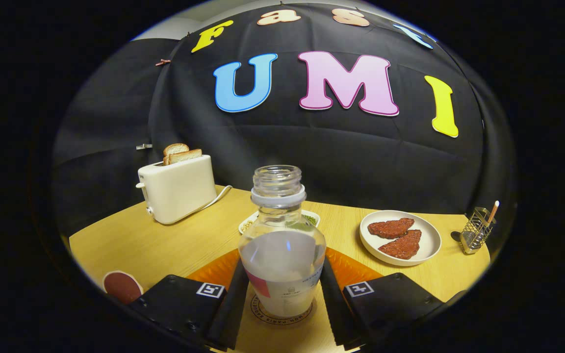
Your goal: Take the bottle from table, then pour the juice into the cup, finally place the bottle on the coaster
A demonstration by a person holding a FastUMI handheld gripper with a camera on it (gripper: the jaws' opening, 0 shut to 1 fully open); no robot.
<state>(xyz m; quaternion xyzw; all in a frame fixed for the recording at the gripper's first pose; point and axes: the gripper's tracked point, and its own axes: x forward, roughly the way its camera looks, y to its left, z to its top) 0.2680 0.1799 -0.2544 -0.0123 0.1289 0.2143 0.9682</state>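
Gripper view: bottle upright between the jaws, mouth up, on coaster.

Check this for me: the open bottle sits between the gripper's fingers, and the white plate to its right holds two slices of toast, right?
Not quite. The gripper view shows the plate holding two reddish-brown patties, not toast. The open bottle does sit between the gripper fingers.

Bottle hides most of the small dish behind it and much of the coaster under its base. Gripper fingers flank the bottle; contact unclear. Cup, lower left of frame, cut off. Rack contents too small to tell.
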